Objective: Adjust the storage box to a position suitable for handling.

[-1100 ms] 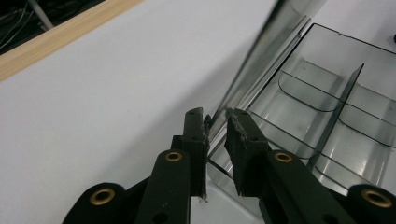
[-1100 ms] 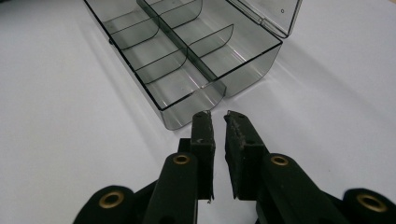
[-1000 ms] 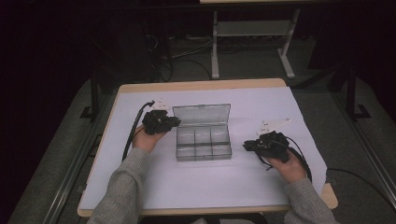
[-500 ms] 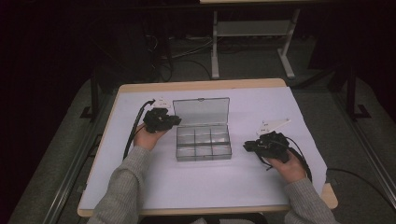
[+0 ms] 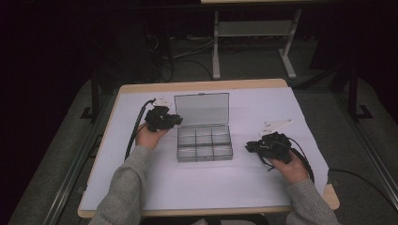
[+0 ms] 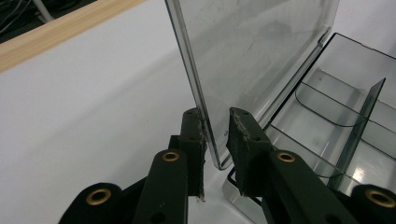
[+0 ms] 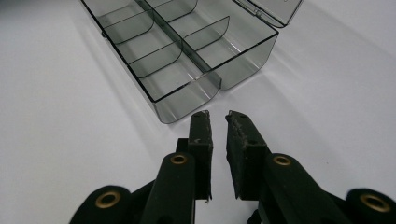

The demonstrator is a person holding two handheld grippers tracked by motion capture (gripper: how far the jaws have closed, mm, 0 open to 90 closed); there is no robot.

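A clear smoky plastic box (image 5: 204, 143) with several empty compartments sits mid-table, and its lid (image 5: 202, 108) stands up open at the far side. My left gripper (image 5: 174, 120) is at the lid's left edge. In the left gripper view the lid (image 6: 252, 51) runs between the jaws of that gripper (image 6: 215, 121), its corner against the left pad, and the tray (image 6: 327, 121) lies to the right. My right gripper (image 5: 248, 146) rests right of the box. Its jaws (image 7: 217, 116) are nearly together, hold nothing and point at a corner of the box (image 7: 177, 51).
The table is covered by a white sheet (image 5: 211, 187) with a wooden rim (image 5: 202, 86) showing at the far edge. Black cables trail from both grippers. Behind the table are a dark floor, loose cables and a metal stand (image 5: 253, 33).
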